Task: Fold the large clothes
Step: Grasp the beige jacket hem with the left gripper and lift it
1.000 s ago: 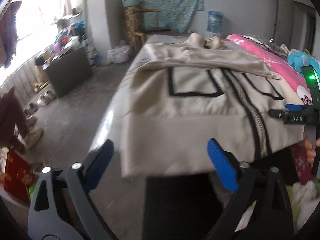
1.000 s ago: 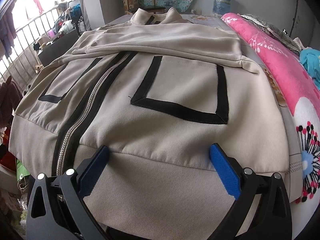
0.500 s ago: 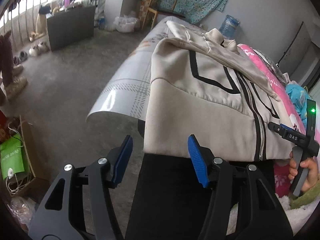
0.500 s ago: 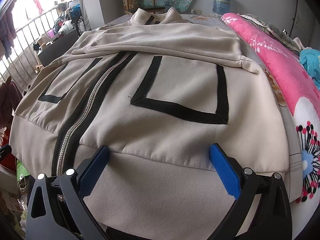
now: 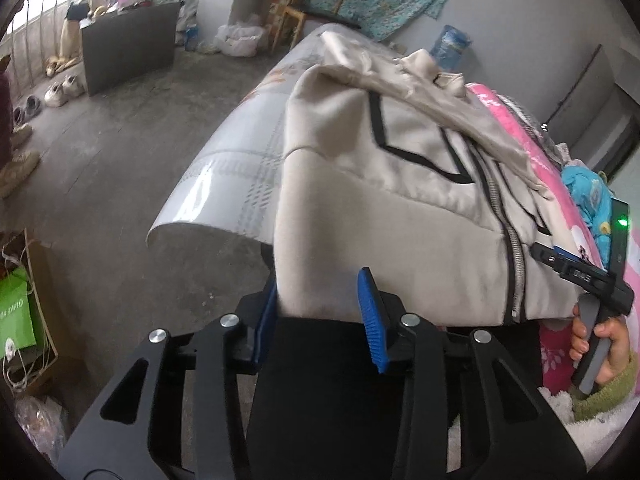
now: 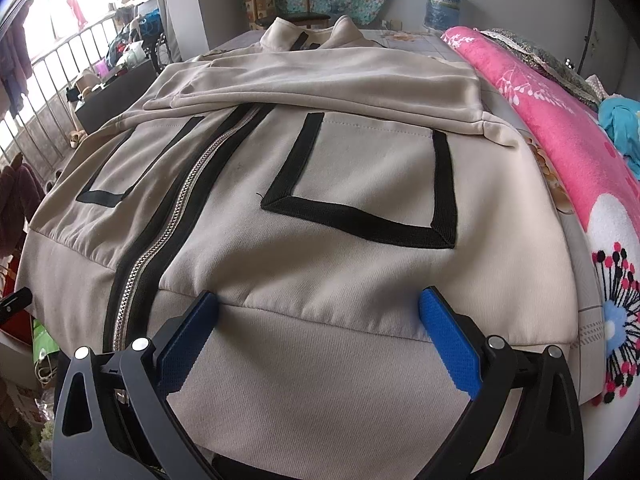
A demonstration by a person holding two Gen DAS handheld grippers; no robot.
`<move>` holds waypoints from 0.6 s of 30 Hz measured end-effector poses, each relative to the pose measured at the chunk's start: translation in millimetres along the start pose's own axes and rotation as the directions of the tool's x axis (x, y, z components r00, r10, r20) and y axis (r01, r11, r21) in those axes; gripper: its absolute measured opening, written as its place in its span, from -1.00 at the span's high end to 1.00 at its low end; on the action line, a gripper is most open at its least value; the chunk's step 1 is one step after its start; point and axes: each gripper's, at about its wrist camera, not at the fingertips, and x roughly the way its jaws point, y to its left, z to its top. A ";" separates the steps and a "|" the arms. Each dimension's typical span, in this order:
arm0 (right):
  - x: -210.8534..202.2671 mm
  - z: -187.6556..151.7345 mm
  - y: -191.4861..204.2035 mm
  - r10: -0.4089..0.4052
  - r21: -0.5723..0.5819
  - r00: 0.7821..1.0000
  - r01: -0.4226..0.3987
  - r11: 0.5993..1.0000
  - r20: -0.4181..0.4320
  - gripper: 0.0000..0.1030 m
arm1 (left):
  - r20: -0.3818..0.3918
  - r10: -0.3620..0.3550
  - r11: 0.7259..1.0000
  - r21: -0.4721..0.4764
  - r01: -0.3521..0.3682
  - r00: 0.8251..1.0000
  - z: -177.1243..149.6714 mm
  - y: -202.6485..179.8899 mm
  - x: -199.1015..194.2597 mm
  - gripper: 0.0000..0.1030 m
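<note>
Left claw point(image 5: 320, 312) closing round jacket point(image 5: 400, 208) hem corner; right claw point(image 6: 316, 332) spread wide over hem; pink blanket point(image 6: 560, 128) beside.

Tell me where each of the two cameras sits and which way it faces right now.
Left wrist: on the left tongs, looking down at the jacket's hem corner, jaws closing around it; the person's hand with the right tongs shows at right.
Right wrist: on the right tongs, looking along the bed over the jacket, jaws open astride the hem; no body part shows.
Shared: jacket, zipper, pink blanket.
</note>
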 end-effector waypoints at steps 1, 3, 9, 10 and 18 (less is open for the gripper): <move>0.0 -0.4 0.3 0.000 0.000 1.000 0.000 1.000 0.000 -0.89 | -0.004 -0.003 1.000 -0.010 0.003 1.000 -0.1 2.3 0.4 0.29; -0.1 -0.4 0.0 0.003 -0.002 1.000 -0.003 1.000 -0.004 -0.89 | 0.011 -0.002 1.000 -0.013 0.002 1.000 0.8 0.5 -3.3 0.39; -0.3 -1.1 -0.1 0.002 -0.002 1.000 -0.002 1.000 0.004 -0.89 | 0.096 0.075 0.984 0.154 -0.090 0.992 0.7 -33.4 -26.1 0.52; -0.4 -1.1 -0.2 0.002 -0.002 1.000 -0.002 1.000 0.004 -0.89 | 0.106 0.079 0.981 0.169 -0.096 0.991 1.1 -36.6 -27.8 0.52; 0.0 -1.3 0.1 0.003 -0.003 1.000 -0.003 1.000 0.009 -0.89 | 0.066 0.155 0.975 0.152 -0.164 0.986 13.4 -41.7 -5.2 0.52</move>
